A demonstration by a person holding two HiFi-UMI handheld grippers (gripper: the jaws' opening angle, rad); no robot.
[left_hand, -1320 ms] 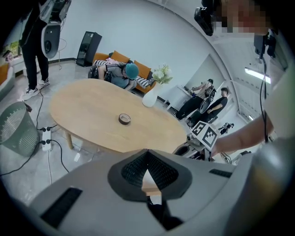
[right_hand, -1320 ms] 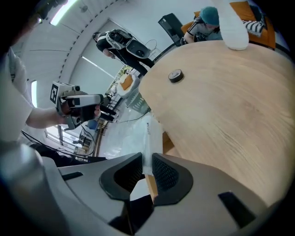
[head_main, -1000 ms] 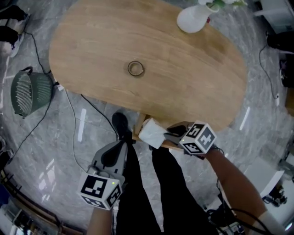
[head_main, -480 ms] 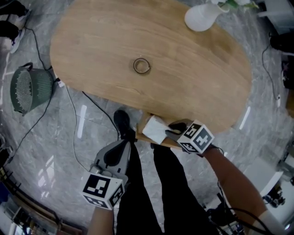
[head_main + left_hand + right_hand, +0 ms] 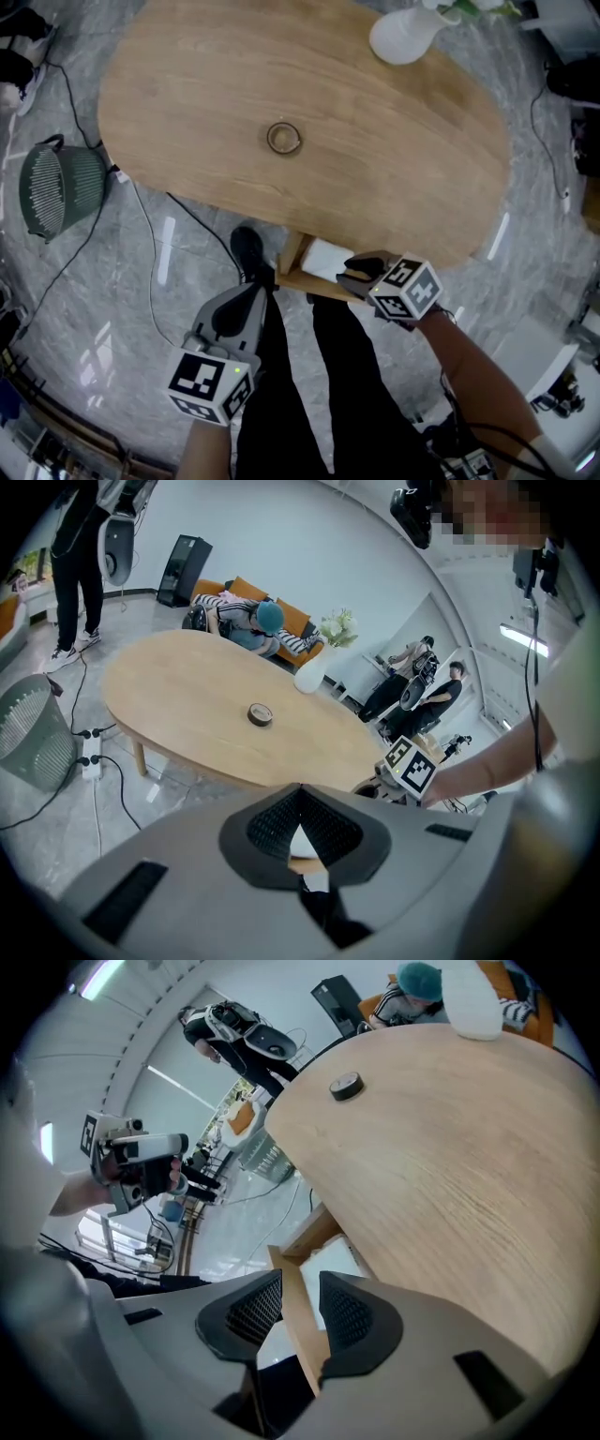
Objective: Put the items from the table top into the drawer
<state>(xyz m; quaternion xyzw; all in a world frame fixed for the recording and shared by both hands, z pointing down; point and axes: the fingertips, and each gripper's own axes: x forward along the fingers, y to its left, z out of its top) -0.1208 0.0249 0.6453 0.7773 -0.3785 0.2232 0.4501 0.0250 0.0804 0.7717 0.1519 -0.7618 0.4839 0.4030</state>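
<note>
A person stands at the near edge of an oval wooden tabletop (image 5: 375, 141), a hand-held gripper in each hand, seen from a head camera looking steeply down. At the lower centre of the head view, an open wooden drawer (image 5: 292, 255) juts out from under the tabletop's rim, and a flat white item (image 5: 328, 260) lies inside it. The right hand-held gripper (image 5: 354, 272) sits at the drawer's right side, just beside the white item. Its jaws have just been opening and now stand spread wide; in the right gripper view the drawer's wooden edge shows in the gap between them, with no pad pressing on it and the white item lying free beyond. The left hand-held gripper (image 5: 251, 295) hangs at the lower left of the head view, over the person's dark trousers (image 5: 281, 403) and apart from the drawer; the left gripper view shows its jaws pressed together at the tips and pinching nothing. A roll of tape (image 5: 283, 138) rests alone near the middle of the tabletop, well apart from both grippers, and a white vase (image 5: 403, 36) stands at the upper right. A green slatted basket (image 5: 52, 187) sits on the grey marbled floor (image 5: 187, 262) at the left, near trailing black cables.
</note>
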